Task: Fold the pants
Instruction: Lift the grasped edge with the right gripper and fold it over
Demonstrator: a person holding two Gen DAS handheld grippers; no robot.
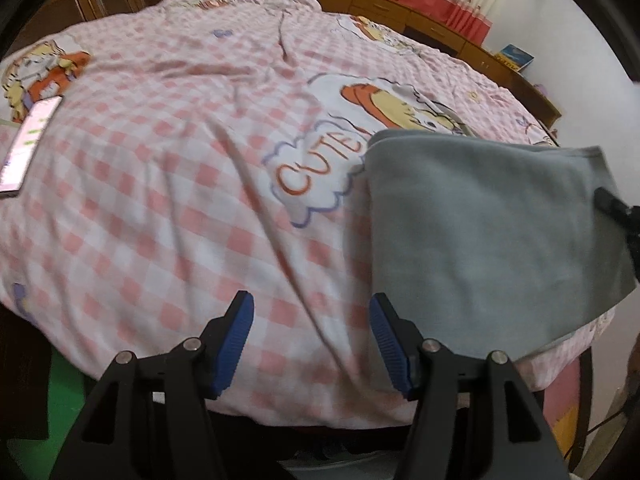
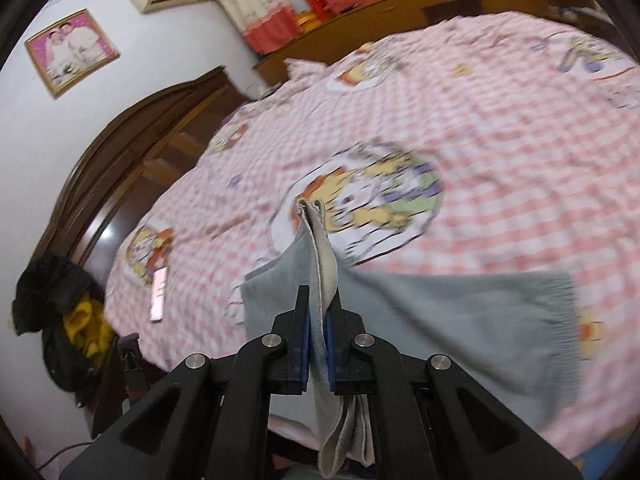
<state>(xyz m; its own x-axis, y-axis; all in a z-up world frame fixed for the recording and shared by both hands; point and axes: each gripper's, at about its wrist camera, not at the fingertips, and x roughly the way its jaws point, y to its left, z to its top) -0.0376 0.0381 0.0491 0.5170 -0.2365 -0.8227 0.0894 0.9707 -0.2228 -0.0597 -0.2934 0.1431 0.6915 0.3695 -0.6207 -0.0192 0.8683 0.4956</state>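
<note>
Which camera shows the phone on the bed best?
The left wrist view: the phone lies large at the left edge on the checked bedcover, its pink screen visible. In the right wrist view the phone is small and blurred.

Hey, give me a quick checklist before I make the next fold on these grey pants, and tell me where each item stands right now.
1. Right gripper clamped on the grey pants: ok, jaws shut on a doubled fabric edge.
2. Left gripper free to take a corner: ok, jaws open, holding nothing.
3. Left gripper lined up with the pants: not ok, it sits over the checked bedsheet beside them.
4. Pants lying flat: cannot tell, picture is blurred.
5. Phone out of the fold path: ok, far across the bed.
</note>
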